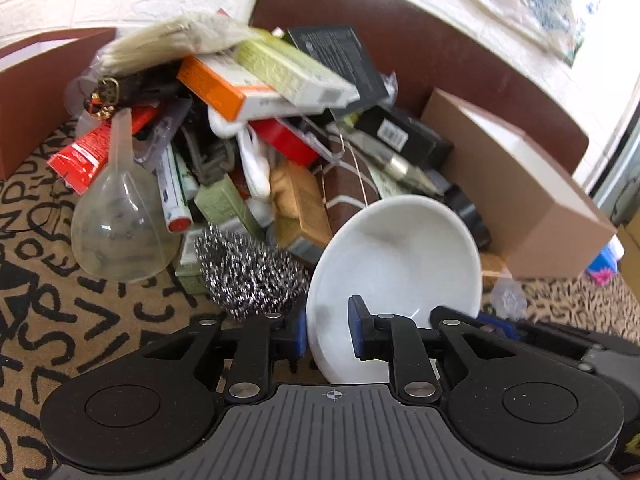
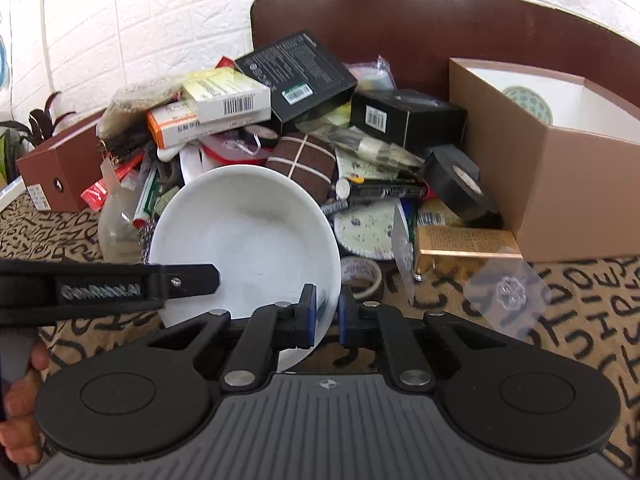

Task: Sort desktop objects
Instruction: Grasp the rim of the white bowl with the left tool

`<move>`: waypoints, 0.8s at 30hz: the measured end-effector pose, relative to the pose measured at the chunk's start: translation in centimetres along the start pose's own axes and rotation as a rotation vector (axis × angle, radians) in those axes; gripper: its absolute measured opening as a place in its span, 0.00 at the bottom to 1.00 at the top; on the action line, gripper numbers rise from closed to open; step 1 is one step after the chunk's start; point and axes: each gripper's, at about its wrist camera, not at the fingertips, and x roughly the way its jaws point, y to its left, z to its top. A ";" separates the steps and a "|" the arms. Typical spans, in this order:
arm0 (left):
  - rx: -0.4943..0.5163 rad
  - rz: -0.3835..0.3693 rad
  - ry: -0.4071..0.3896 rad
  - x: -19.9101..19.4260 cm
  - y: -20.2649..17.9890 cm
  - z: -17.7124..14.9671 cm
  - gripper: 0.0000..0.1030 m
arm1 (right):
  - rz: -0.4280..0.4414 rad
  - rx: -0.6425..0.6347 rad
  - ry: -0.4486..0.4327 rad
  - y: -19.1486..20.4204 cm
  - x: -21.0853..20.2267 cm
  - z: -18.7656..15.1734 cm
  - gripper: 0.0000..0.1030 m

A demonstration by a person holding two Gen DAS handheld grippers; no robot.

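A white bowl [image 1: 394, 264] is tilted on its edge in front of a pile of clutter. My left gripper [image 1: 327, 330] is shut on the bowl's near rim, one blue pad on each side. In the right wrist view the bowl [image 2: 248, 240] shows again, and my right gripper [image 2: 327, 316] is shut on its right rim. The left gripper [image 2: 120, 288] reaches in from the left across the bowl. The pile [image 2: 280, 120] holds medicine boxes, black boxes, pens and a tape roll.
A brown open box [image 2: 552, 160] stands at the right, another brown box [image 2: 60, 168] at the left. A clear funnel [image 1: 120, 216] and a steel scourer [image 1: 248, 276] lie by the pile. A clear plastic hook plate [image 2: 508, 292] lies on the patterned cloth [image 1: 80, 320]. A brown chair back [image 2: 400, 28] stands behind.
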 end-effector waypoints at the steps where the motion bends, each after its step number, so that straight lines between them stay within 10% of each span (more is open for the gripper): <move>1: 0.008 0.008 0.011 0.0 -0.1 0.0 0.25 | -0.002 0.002 0.007 0.0 -0.2 0.0 0.11; 9: 0.028 -0.016 0.095 -1.2 0.0 0.0 0.12 | 0.024 0.101 0.085 -0.8 -1.0 0.0 0.11; 12: 0.016 -0.022 0.068 -1.2 0.0 0.0 0.28 | 0.028 0.128 0.086 -1.0 -0.7 -0.1 0.12; 24: 0.010 0.007 0.064 0.3 0.2 0.1 0.30 | 0.024 0.158 0.061 -1.3 0.2 -0.1 0.14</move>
